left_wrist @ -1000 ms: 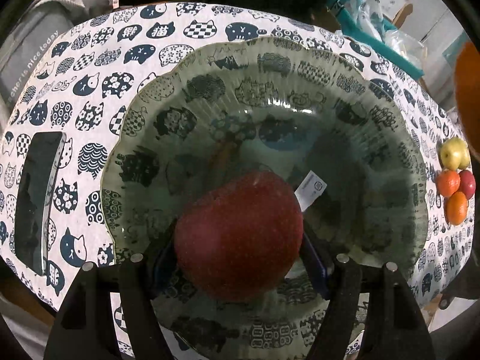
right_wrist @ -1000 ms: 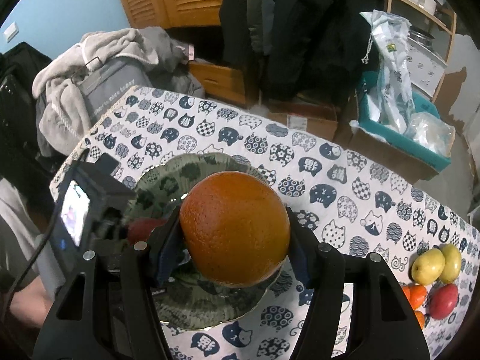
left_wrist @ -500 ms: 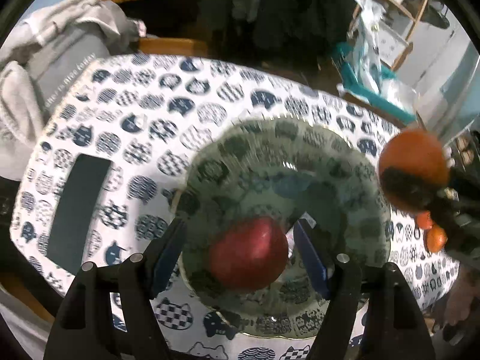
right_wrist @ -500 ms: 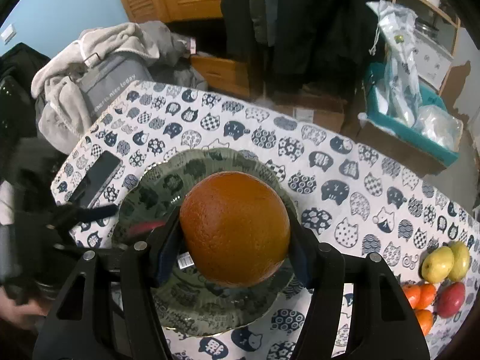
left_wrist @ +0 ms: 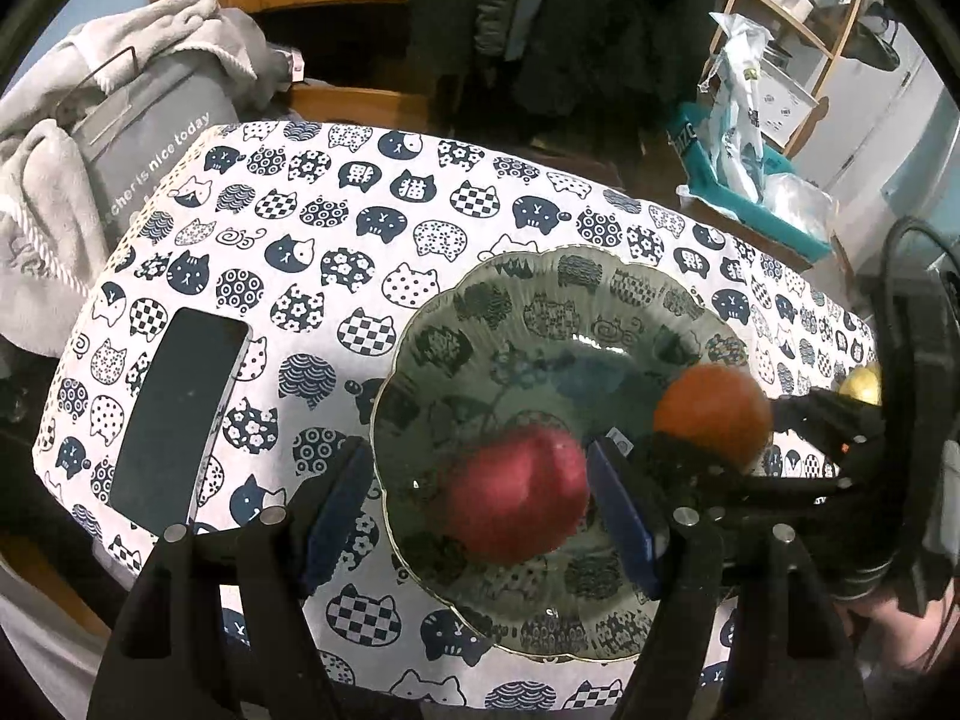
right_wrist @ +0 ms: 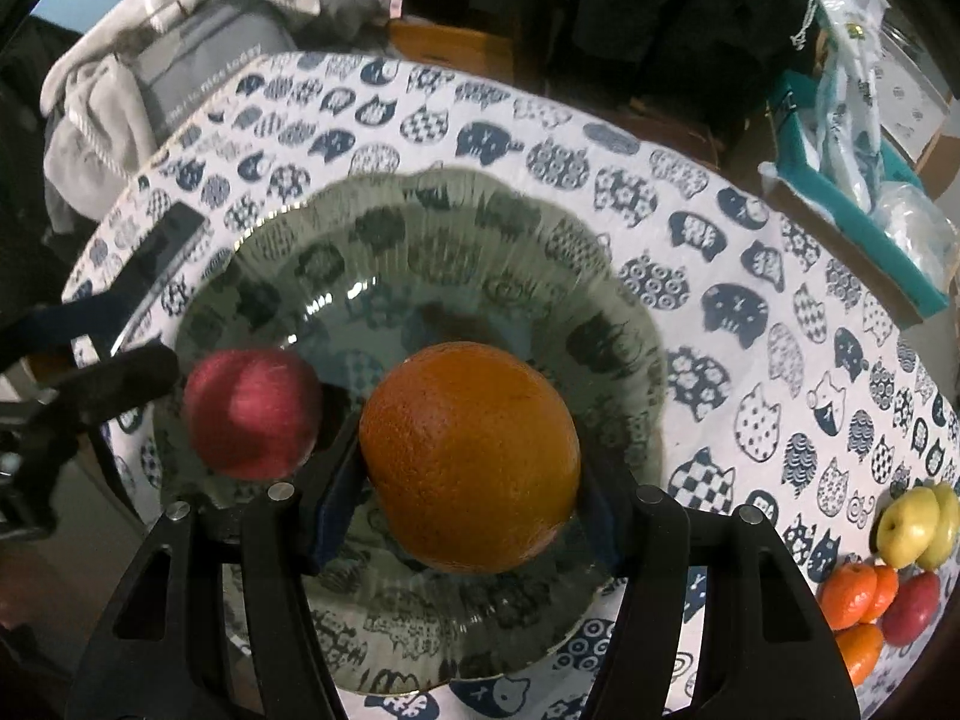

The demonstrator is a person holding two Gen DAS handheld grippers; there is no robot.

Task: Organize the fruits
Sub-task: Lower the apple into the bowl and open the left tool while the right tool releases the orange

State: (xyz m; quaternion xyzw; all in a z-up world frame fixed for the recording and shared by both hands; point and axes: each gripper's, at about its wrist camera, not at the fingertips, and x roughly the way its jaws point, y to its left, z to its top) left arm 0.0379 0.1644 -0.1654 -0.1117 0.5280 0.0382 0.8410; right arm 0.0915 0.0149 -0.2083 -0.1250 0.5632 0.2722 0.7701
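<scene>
A red apple (left_wrist: 516, 501) lies on the glass plate (left_wrist: 420, 324), toward its near side. My left gripper (left_wrist: 477, 504) hangs open above the apple, with its blue pads apart from the fruit. My right gripper (right_wrist: 468, 480) is shut on a large orange (right_wrist: 471, 456) and holds it low over the middle of the plate (right_wrist: 480, 210). The apple (right_wrist: 252, 411) sits just left of the orange. In the left wrist view the orange (left_wrist: 711, 414) shows to the right of the apple.
More fruit lies at the table's right edge: yellow apples (right_wrist: 912, 525), tangerines (right_wrist: 852, 594) and a red apple (right_wrist: 912, 600). A dark phone (left_wrist: 174, 414) lies left of the plate. A grey bag with a towel (left_wrist: 138, 138) and a teal box (left_wrist: 750, 204) stand beyond the table.
My left gripper has risen off the red apple, which stays on the plate. The right gripper has come down with the orange, now low over the plate beside the apple.
</scene>
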